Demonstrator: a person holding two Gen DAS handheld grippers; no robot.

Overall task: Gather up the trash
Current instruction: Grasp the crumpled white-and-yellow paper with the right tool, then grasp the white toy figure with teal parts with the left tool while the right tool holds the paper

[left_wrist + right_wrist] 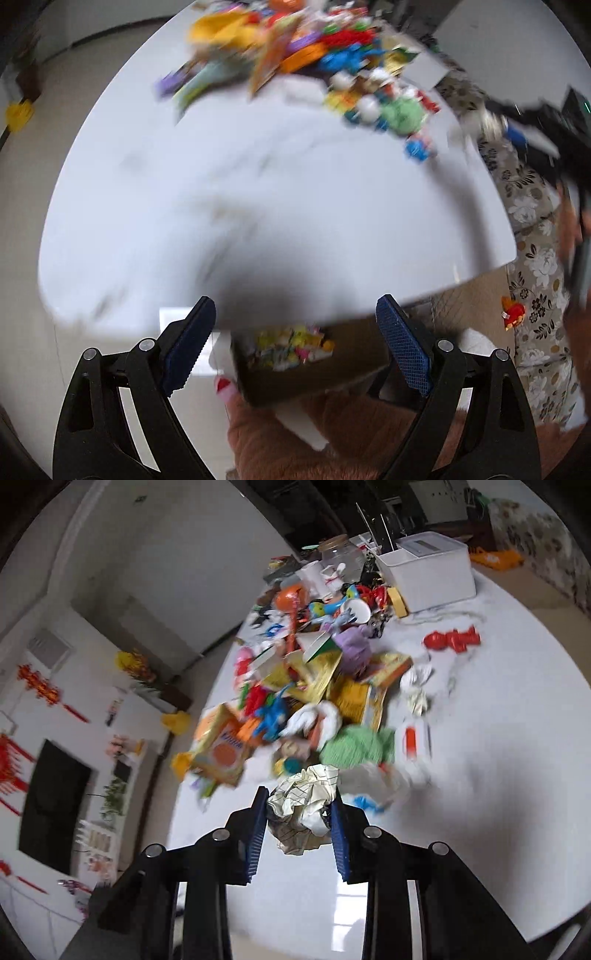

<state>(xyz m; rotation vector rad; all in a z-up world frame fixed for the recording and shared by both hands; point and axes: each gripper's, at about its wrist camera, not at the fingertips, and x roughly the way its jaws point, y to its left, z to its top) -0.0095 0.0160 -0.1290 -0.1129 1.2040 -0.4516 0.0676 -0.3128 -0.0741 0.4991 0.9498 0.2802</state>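
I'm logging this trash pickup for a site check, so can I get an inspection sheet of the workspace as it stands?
Surface: white round table, near part bare.
Job's things: crumpled lined paper clamped in the right hand-held gripper; more crumpled paper lies beside the pile.
Clutter: heap of colourful toys and packets, white box, glass jar, red toy.
Grippers: left hand-held gripper open, nothing between its pads.
Cables: nothing seen.
Surroundings: dark screen on the wall, floral fabric, box of small items below the table edge.

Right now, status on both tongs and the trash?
Left tongs open, empty. Right tongs shut on crumpled paper. Toy pile ahead.
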